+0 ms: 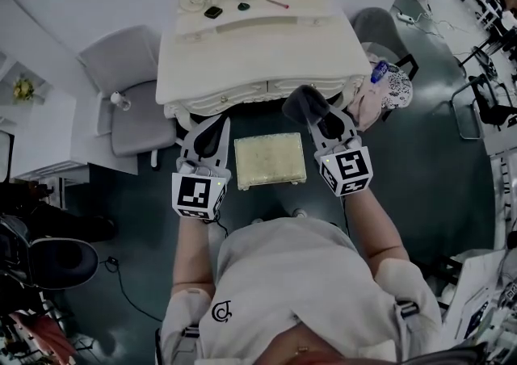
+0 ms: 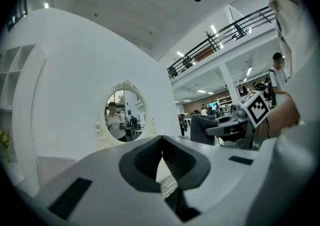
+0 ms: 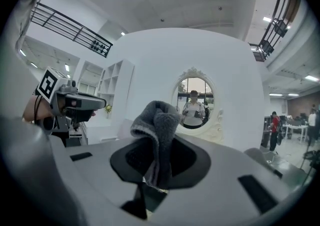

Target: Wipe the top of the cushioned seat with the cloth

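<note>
Nearest the head camera is the person's white shirt [image 1: 307,291], from which both forearms reach forward, each hand carrying a gripper with a square-marker cube at its rear. The left gripper [image 1: 212,131] has its jaws brought fully together; in the left gripper view [image 2: 161,156] we see the two dark pads meeting along a single line with nothing caught between them. The right gripper [image 1: 321,117] is closed on the cloth [image 1: 304,102], a grey knitted piece. In the right gripper view [image 3: 156,157] the cloth [image 3: 158,122] is pinched between the pads and stands up above them in a folded, rounded bunch. The cushioned seat [image 1: 270,160], rectangular with a pale yellowish top, lies on the dark floor between the two grippers, just in front of the white dressing table [image 1: 258,52]. We see the left gripper beside the seat's left edge and the right gripper beside its far right corner. In the head view the cloth overlaps the table's front edge rather than the seat top, and we cannot tell its height above either. Both grippers point toward the oval mirror [image 3: 194,102] behind the table, which shows in both gripper views [image 2: 120,115]. A grey chair [image 1: 133,105] stands to the left of the table. A second chair [image 1: 376,28], with patterned fabric draped beside it, stands to the right.
</note>
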{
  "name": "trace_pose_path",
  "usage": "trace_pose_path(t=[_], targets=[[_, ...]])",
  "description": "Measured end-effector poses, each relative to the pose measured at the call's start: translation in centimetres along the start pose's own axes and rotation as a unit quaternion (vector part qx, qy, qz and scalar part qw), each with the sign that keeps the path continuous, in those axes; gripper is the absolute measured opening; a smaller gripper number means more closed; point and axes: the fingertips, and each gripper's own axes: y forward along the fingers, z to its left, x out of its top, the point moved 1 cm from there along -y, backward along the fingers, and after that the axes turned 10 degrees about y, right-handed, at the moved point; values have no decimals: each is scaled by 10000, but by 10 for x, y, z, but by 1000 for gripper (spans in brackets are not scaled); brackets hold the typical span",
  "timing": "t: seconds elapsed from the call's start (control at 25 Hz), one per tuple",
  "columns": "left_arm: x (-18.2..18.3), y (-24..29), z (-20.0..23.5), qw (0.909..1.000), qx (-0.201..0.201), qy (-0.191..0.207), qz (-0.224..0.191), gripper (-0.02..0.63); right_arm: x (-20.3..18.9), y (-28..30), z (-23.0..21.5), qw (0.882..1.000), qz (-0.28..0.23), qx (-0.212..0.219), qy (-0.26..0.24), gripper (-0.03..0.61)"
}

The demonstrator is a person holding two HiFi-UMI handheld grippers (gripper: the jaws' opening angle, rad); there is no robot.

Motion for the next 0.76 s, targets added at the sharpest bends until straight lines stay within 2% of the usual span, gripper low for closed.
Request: trace_pose_path(t=[0.52, 0.76], targets=[[-12, 8, -2, 9999, -1, -135, 100, 14, -13, 6, -2, 9998, 195, 72, -13, 71], [-13, 14, -12, 9998, -140, -109, 136, 14, -8, 6, -5, 10000, 9, 76, -17, 71]])
